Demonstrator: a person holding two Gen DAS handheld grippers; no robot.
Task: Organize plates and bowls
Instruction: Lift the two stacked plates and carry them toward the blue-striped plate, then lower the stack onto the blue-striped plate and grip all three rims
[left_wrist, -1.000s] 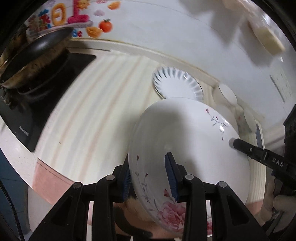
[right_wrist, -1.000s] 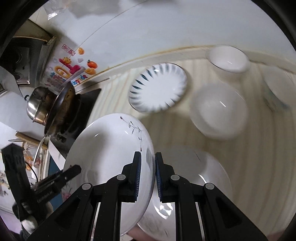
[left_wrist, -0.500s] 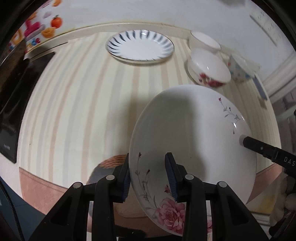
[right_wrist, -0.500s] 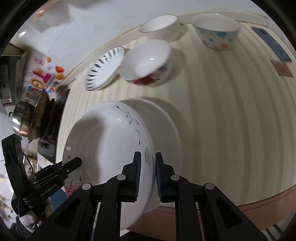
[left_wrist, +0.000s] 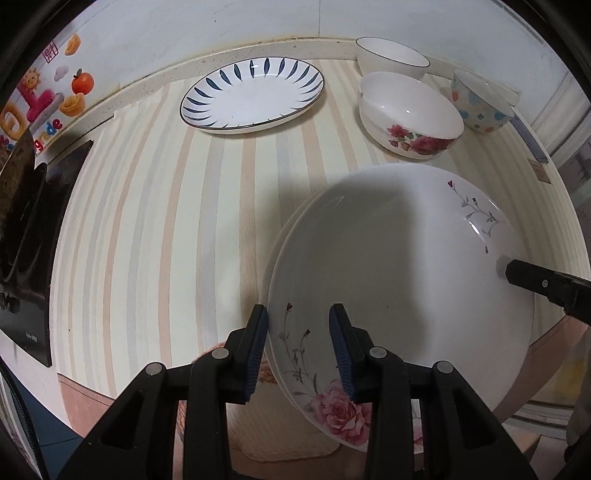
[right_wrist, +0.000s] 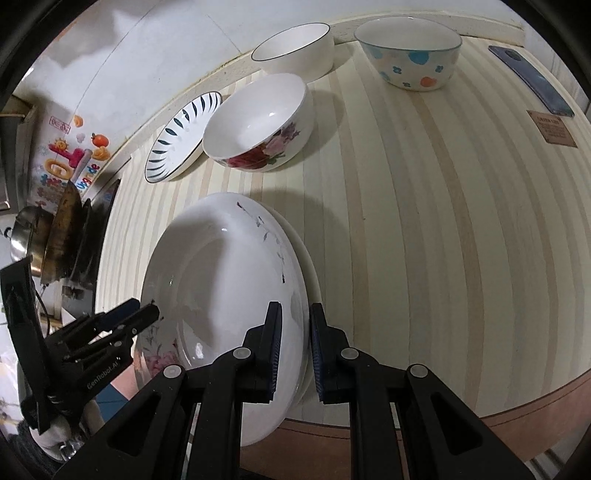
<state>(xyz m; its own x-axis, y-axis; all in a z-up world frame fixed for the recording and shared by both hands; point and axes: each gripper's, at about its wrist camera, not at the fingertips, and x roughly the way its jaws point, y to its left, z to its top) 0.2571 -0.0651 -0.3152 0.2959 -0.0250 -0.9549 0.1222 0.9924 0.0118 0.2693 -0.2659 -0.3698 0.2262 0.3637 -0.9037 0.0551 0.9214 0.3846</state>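
Because the plate (left_wrist: 406, 266) is glazed, stiff and breakable, keep both grippers, left (left_wrist: 299, 354) and right (right_wrist: 293, 349), pinching opposite rims; expect slip.

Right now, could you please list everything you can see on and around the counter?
Rose plate: one, white with pink rose, clamped at two rim points, over another plate.
Lower plate: one, white, beneath it on the counter.
Blue-leaf plate: one, white and blue, by the wall.
Rose bowl: one, white with red flowers, right of it.
Plain bowl: one, white, dark rim, at the wall.
Spotted bowl: one, blue and orange spots, far right.
Counter: striped beige.
Wok: one, dark, on the stove.
Phone: one, blue.
Left gripper: black, blue pads.
Right gripper: black, blue pads.
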